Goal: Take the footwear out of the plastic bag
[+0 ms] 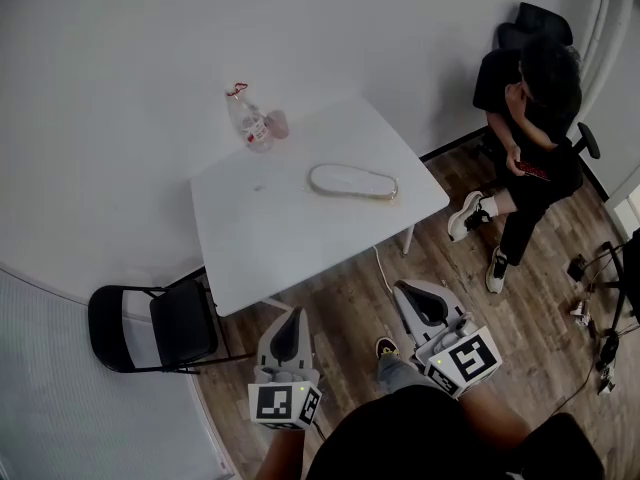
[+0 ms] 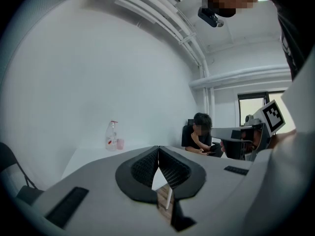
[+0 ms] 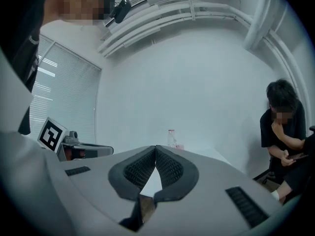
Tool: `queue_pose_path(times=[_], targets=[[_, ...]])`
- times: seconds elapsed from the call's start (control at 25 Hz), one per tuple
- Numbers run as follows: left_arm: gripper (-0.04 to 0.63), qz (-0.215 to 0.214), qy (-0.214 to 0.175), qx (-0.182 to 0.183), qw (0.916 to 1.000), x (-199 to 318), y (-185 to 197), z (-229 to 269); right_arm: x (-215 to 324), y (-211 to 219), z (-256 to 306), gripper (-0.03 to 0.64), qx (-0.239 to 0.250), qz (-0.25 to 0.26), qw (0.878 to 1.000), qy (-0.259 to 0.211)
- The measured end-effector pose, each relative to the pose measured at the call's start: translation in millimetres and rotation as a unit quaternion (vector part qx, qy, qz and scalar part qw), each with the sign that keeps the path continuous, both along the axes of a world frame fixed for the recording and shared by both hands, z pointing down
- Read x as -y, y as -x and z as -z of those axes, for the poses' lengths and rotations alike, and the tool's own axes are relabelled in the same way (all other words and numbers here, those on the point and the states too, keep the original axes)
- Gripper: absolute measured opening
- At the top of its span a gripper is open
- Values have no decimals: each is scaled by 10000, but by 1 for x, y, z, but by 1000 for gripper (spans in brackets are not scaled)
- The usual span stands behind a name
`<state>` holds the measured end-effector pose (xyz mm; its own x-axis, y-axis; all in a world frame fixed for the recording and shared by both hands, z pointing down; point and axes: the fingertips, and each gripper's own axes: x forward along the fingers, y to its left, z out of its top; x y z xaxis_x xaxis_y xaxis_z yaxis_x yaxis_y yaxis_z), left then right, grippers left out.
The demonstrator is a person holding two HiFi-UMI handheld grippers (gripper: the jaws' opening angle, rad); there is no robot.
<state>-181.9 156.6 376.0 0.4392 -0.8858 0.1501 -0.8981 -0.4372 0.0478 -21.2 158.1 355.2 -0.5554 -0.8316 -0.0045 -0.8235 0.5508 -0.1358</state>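
The footwear in its plastic bag (image 1: 352,181) is lying flat on the white table (image 1: 260,238), just above the centre of the head view. From here the bag is being read only as a glossy rim around the pale sole, and its mouth cannot be told. The left tongs (image 1: 295,316) and the right tongs (image 1: 405,290) are being held low in the frame, over the wood floor (image 1: 350,298), apart from the near table edge. Both pairs of jaws are standing fully together with nothing between them, as each gripper view is showing.

The step in hand is being judged as the approach. For a clean result:

1. Both tongs are to be opened before the table is reached.
2. One pair is best directed at a loose edge of the bag, to pin it.
3. The other pair is best directed at the footwear itself.

The bottle (image 1: 250,123) and pink cup (image 1: 278,123) at the far corner are standing well apart from the work.
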Motion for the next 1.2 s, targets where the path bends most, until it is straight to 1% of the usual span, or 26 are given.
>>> queue_pose_path(times=[0.4, 0.56, 0.84, 1.04, 1.2], targets=[[20, 7, -162, 89, 9998, 72, -26, 10, 74, -19, 5, 17, -18, 130, 9998, -115], [20, 151, -192, 78, 9997, 88, -29, 14, 94, -23, 3, 17, -26, 237, 9997, -108], [20, 230, -224, 142, 9994, 95, -31, 13, 105, -27, 0, 17, 4, 323, 9994, -151], [21, 133, -190, 234, 9995, 101, -36, 11, 110, -37, -6, 17, 76, 169, 9998, -105], [21, 0, -179, 246, 9995, 119, -41, 6, 123, -41, -13, 17, 45, 108, 9999, -23]])
